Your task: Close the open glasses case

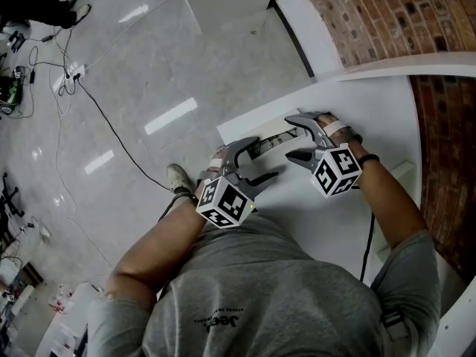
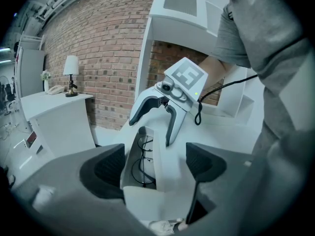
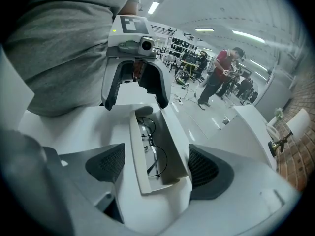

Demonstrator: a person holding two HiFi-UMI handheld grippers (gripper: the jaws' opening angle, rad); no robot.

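A white glasses case [image 1: 277, 140] lies open on the white table [image 1: 372, 110], with thin dark-rimmed glasses [image 3: 151, 150] inside it. My two grippers face each other across its ends. The left gripper [image 1: 266, 157] is open, and the case's near end [image 2: 143, 167] sits between its pads [image 2: 104, 168]. The right gripper [image 1: 288, 136] is open too, its pads [image 3: 203, 168] on either side of the other end [image 3: 158, 157]. Neither pad visibly presses the case. The lid [image 3: 136, 151] stands up along one long side.
A brick wall [image 1: 387, 13] borders the table at the far right. A black cable [image 1: 367, 244] runs from the right gripper. White shelving [image 2: 197, 14], a side counter with a lamp [image 2: 71, 75], floor cables [image 1: 104, 117] and a distant person [image 3: 219, 75] are around.
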